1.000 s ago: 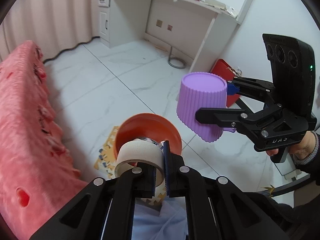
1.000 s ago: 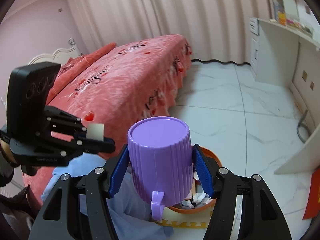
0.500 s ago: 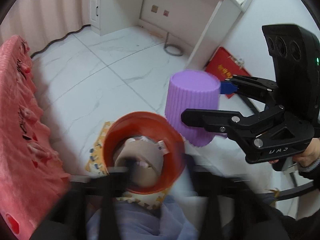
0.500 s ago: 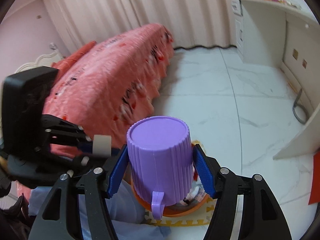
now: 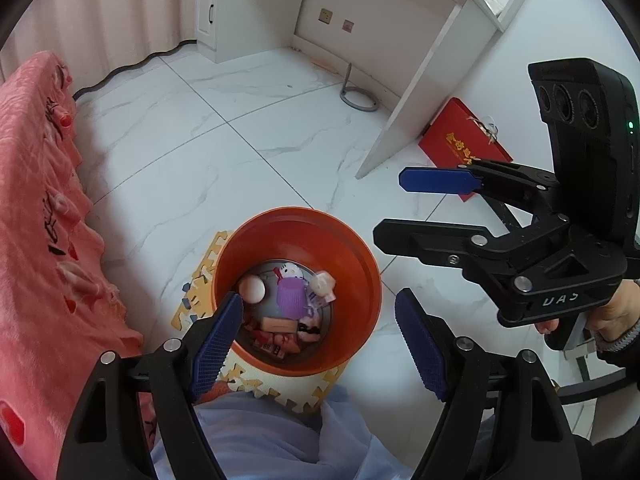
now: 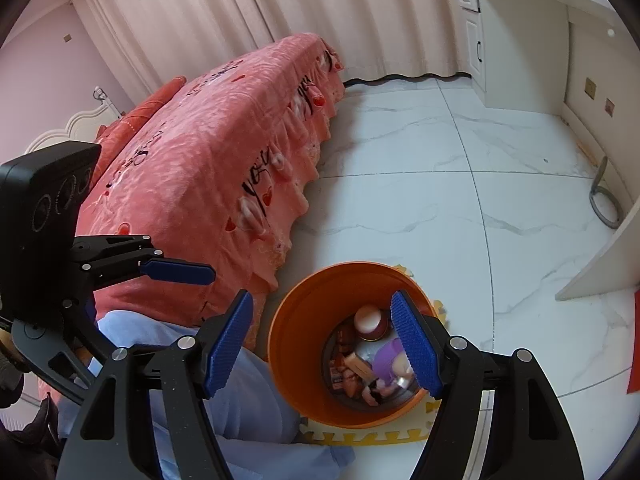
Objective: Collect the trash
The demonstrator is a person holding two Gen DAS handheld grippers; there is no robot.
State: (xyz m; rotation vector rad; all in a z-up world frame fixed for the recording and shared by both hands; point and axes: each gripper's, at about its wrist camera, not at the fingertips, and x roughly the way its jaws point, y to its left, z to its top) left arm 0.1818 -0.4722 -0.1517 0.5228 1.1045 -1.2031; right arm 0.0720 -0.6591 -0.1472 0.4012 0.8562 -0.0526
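Observation:
An orange bin [image 5: 360,264] stands on a foam mat on the floor, also in the right wrist view [image 6: 288,352]. Inside lie a purple cup [image 5: 292,300], a roll of tape [image 5: 252,288] and several other scraps. The cup [image 6: 390,364] and the tape [image 6: 370,320] show in the right wrist view too. My left gripper [image 5: 320,332] is open and empty above the bin. My right gripper [image 6: 324,344] is open and empty above the bin; in the left wrist view it [image 5: 412,208] hangs to the bin's right.
A pink bed [image 6: 208,152] runs along the left. A white desk [image 5: 420,40] stands at the back right with a red bag [image 5: 460,144] leaning by it. A grey cable [image 5: 356,96] lies on the white tiles. My light blue lap [image 5: 256,432] is just below the bin.
Both grippers have opened. The purple cup has dropped from the right gripper and the tape roll from the left one into the orange bin. Both views have tilted down over the bin.

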